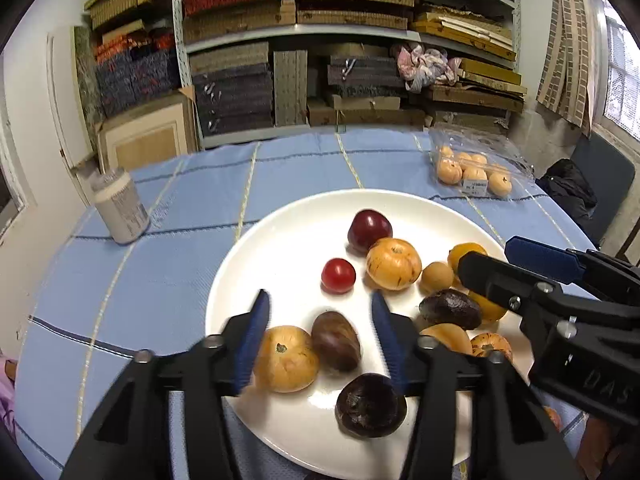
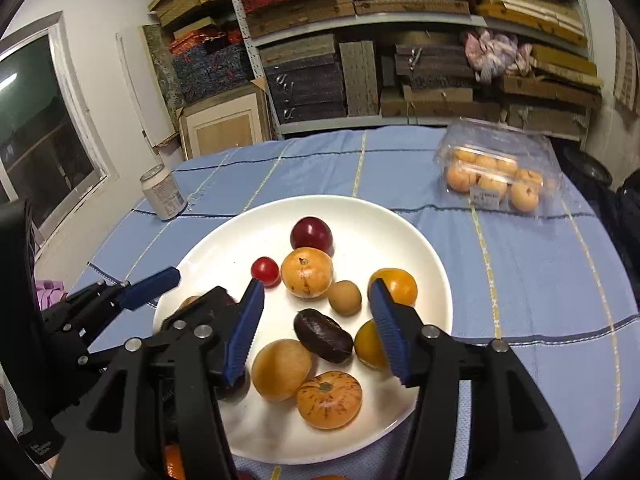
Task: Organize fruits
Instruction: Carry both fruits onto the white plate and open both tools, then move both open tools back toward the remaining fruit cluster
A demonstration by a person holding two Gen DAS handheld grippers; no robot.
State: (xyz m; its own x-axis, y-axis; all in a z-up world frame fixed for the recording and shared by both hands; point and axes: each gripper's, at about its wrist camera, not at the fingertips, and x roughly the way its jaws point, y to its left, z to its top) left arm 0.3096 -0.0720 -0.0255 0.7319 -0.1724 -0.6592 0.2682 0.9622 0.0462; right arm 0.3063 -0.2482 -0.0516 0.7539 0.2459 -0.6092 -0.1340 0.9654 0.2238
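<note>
A white plate [image 1: 248,280] on the blue checked cloth holds several fruits. Among them are a dark red plum [image 1: 369,230], a small red tomato [image 1: 338,275], orange striped fruits [image 1: 394,264] and dark brown ones [image 1: 335,341]. My left gripper [image 1: 319,296] hovers open over the plate's near left part, with an orange fruit [image 1: 286,359] and a brown one lying between its blue pads, ungripped. My right gripper [image 2: 317,283] is open over the plate's right part, above a dark fruit [image 2: 323,335] and a pale orange one [image 2: 282,369]. Each gripper shows at the edge of the other's view.
A clear plastic box of small orange fruits [image 2: 494,178] sits at the table's far right. A white can [image 1: 120,208] stands at the far left. Stacked shelves [image 1: 340,40] fill the wall behind the table. A dark chair [image 1: 600,192] is at the right.
</note>
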